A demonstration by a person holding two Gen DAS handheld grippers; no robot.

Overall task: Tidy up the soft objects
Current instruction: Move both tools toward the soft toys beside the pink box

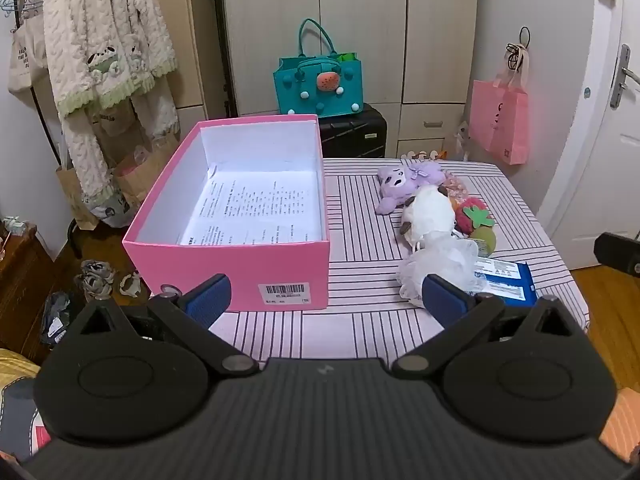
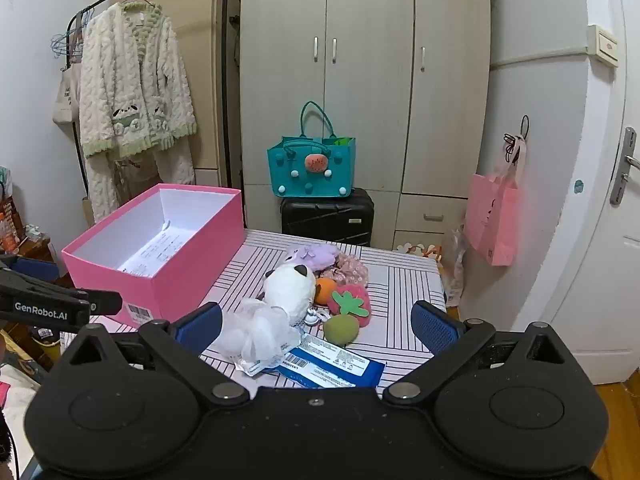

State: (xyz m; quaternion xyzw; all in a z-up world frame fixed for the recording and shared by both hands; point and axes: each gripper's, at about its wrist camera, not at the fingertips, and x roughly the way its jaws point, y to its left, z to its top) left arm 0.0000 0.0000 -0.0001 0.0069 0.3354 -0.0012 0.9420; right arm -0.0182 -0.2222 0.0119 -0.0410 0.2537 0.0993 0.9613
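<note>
- The left gripper hangs over the near edge of the table, jaws spread as wide as they go, nothing between them.
- The right gripper is the same: fully spread and empty, aimed at the toy pile.
- The pink box sits open on the left of the table, with only a printed sheet on its floor.
- The soft things lie heaped to the right of the box: a purple plush at the back, a white plush touching it, a strawberry, a green ball, an orange one, and a floral fabric piece.
- A white mesh puff lies nearest the grippers, beside a blue packet.
- Risk, as I judge it: the toys touch and overlap, so closing on one could drag a neighbour along or roll the ball off the table's right edge.
- The puff is loose and airy; a shallow pinch could slip off it.
- The blue packet is flat and partly under the puff; it could get caught by mistake.
- Readable writing: "GenRobot.AI" on the left gripper's side, seen from the right wrist. The box has a barcode label, and the packet a barcode too; their small print is too fine to read.
</note>
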